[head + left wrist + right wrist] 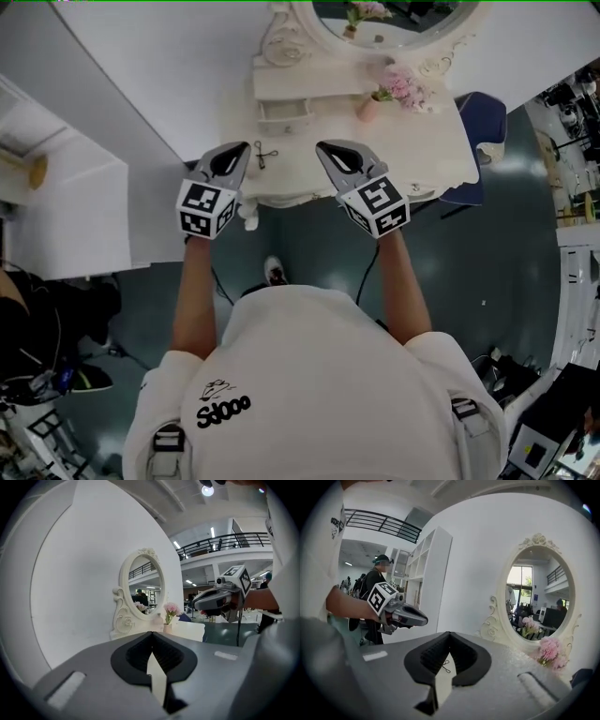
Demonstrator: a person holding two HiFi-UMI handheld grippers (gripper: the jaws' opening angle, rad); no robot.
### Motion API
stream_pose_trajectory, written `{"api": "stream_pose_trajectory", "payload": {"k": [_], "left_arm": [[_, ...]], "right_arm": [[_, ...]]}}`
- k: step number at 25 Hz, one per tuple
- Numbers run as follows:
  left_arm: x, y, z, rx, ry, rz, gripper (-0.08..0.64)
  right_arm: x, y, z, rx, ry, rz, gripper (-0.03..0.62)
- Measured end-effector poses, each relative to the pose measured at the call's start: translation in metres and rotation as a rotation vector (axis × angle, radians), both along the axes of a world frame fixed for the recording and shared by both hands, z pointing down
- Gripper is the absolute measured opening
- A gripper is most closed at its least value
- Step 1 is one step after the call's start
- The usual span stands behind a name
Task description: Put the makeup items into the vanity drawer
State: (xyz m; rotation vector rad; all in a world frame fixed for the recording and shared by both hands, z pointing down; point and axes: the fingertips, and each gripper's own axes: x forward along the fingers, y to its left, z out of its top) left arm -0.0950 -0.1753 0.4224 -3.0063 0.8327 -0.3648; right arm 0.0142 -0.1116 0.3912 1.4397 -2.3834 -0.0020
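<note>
A small black wire makeup tool (265,153), like an eyelash curler, lies on the white vanity table (441,141) near its front edge. It also shows as a thin dark shape (446,666) through the gap below the right jaws. A little drawer box (284,112) stands closed at the back of the tabletop. My left gripper (246,145) hovers just left of the tool, shut and empty. My right gripper (321,145) hangs to the tool's right, over the front edge, also shut with nothing held. In the gripper views both pairs of jaws meet at their tips (151,633) (449,633).
An oval mirror (394,14) in an ornate white frame rises behind the drawers. A vase of pink flowers (394,89) stands at the right of the tabletop. A white shelf unit (56,206) stands left and a blue chair (483,122) right of the vanity.
</note>
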Motion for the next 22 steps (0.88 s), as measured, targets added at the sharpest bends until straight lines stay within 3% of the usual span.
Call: {"api": "stream_pose_trajectory", "payload": {"k": [7, 12, 18, 22], "left_arm": [[-0.004, -0.028, 0.078, -0.181, -0.111, -0.014, 0.075], [-0.004, -0.028, 0.147, -0.302, -0.289, -0.036, 0.141], [0.001, -0.026, 0.205, -0.393, -0.443, -0.016, 0.258], [0.004, -0.036, 0.227, -0.411, -0.505, -0.021, 0.304]], "right_arm": [[0.006, -0.033, 0.044, -0.142, -0.051, 0.008, 0.002], [0.01, -0.048, 0.072, -0.221, -0.048, -0.043, 0.003], [0.013, -0.071, 0.1, -0.319, -0.048, -0.13, 0.003], [0.021, -0.081, 0.117, -0.368, -0.049, -0.172, 0.003]]}}
